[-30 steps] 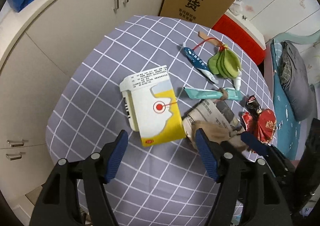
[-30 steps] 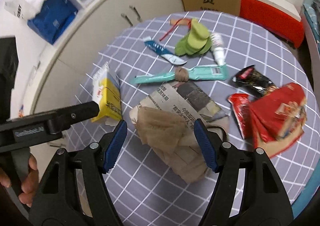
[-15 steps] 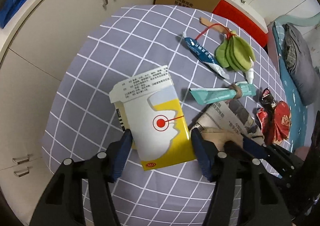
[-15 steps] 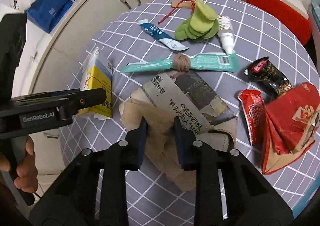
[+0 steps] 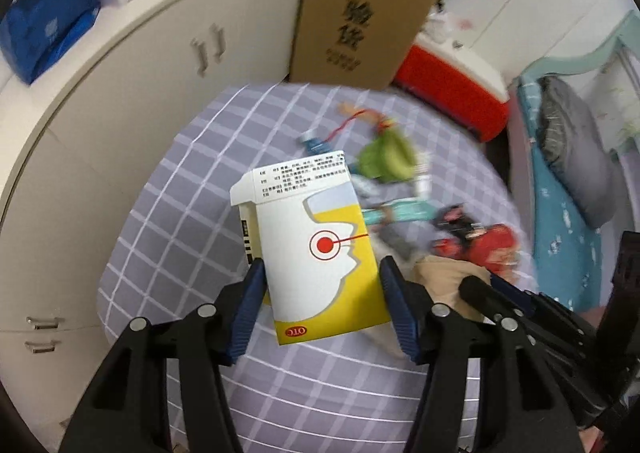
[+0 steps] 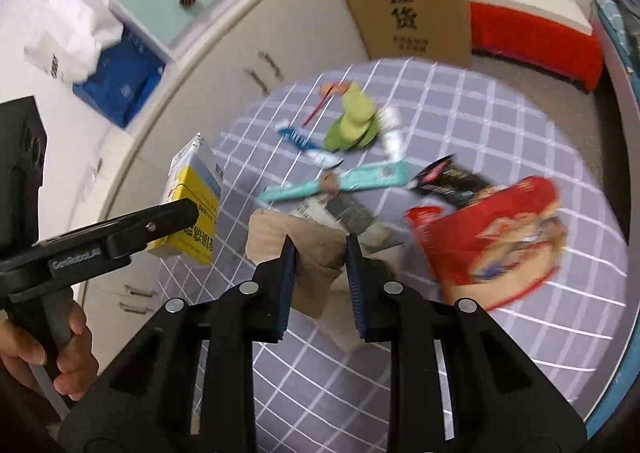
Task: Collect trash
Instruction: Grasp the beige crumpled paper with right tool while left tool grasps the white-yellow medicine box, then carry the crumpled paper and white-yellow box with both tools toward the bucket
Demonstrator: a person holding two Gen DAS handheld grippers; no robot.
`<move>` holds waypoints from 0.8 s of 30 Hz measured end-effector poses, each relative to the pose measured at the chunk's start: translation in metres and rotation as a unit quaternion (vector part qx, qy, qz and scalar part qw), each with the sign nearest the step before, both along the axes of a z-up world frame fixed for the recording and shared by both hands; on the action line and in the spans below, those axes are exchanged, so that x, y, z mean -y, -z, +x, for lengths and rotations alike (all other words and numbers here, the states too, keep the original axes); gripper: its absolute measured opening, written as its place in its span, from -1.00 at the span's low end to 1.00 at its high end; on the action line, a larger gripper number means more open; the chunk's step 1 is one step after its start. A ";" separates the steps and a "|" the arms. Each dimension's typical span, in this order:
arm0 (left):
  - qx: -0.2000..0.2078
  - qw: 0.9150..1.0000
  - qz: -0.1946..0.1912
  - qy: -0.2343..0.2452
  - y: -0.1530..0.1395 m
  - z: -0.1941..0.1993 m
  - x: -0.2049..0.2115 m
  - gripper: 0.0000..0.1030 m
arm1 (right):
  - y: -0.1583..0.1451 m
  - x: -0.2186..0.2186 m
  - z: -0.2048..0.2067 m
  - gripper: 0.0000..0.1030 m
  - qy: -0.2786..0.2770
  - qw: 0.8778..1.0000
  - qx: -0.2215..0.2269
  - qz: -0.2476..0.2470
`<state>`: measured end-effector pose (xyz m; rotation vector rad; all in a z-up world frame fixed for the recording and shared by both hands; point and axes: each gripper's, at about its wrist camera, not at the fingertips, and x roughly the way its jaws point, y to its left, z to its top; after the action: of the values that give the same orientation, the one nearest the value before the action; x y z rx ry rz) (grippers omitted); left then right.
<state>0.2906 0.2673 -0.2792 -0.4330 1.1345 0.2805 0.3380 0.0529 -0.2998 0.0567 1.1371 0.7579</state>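
**Both grippers clamped on trash above the checked table**

In the left wrist view, the left gripper (image 5: 322, 295) sits at the lower centre of the frame, its two blue pads pressed against the side edges of a yellow and white box (image 5: 316, 249). The box fills the middle of the picture, sharp against a blurred background, its flap end pointing toward the top of the frame and its red target mark facing the camera. In the right wrist view the same box (image 6: 194, 205) shows at middle left, held clear of the table at the tip of the left gripper, with the person's hand (image 6: 60, 349) on the handle at the lower left edge.

The right gripper (image 6: 320, 269) is at the lower centre of its own view, its pads clenched on a crumpled brown paper (image 6: 316, 249) that bunches up between them and hangs below.

The round table (image 6: 500, 125) wears a grey cloth with a white grid. On it, above the right gripper, lie a teal tube (image 6: 340, 183), a green object (image 6: 354, 121), a blue wrapper (image 6: 298, 139), a black packet (image 6: 450, 181) and, at the right, a red bag (image 6: 504, 237).

Behind the table stand cream cabinets (image 5: 140, 93) at the left, a tall cardboard box (image 5: 360, 17) at the top centre and a red bin (image 5: 452, 97) to its right. A bed (image 5: 576, 189) with teal sheets runs along the right edge.
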 end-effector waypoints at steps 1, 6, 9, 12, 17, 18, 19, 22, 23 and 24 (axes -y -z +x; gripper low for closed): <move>0.008 1.000 0.002 0.007 -0.007 0.002 0.009 0.11 | -0.006 0.012 0.001 -0.52 0.008 1.000 0.006 0.004; 0.053 0.997 0.011 0.058 -0.045 0.019 0.078 0.11 | -0.033 0.078 0.011 -0.52 0.053 0.998 0.030 0.018; 0.066 0.994 0.008 0.087 -0.055 0.029 0.125 0.11 | -0.045 0.129 0.016 -0.52 0.089 0.995 0.040 0.024; 0.074 0.990 0.002 0.119 -0.063 0.038 0.178 0.11 | -0.053 0.186 0.017 -0.52 0.125 0.991 0.045 0.027; 0.082 0.981 -0.005 0.175 -0.069 0.051 0.266 0.11 | -0.062 0.279 0.012 -0.52 0.183 0.981 0.055 0.028; 0.083 0.979 -0.005 0.187 -0.070 0.053 0.284 0.11 | -0.063 0.302 0.010 -0.52 0.198 0.978 0.057 0.026; 0.084 0.977 -0.005 0.196 -0.070 0.055 0.296 0.11 | -0.063 0.314 0.009 -0.52 0.206 0.976 0.057 0.026; 0.088 0.970 -0.007 0.227 -0.071 0.061 0.343 0.11 | -0.065 0.360 0.004 -0.52 0.235 0.970 0.060 0.022; 0.090 0.967 -0.007 0.237 -0.071 0.064 0.360 0.11 | -0.065 0.372 0.003 -0.52 0.242 0.968 0.061 0.021; 0.091 0.965 -0.006 0.246 -0.071 0.066 0.375 0.11 | -0.064 0.385 0.002 -0.52 0.250 0.966 0.061 0.019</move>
<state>0.3569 -0.1075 -0.2084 -0.1719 1.0255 -0.2000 0.3404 -0.3325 -0.2356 0.3134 0.9357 0.3269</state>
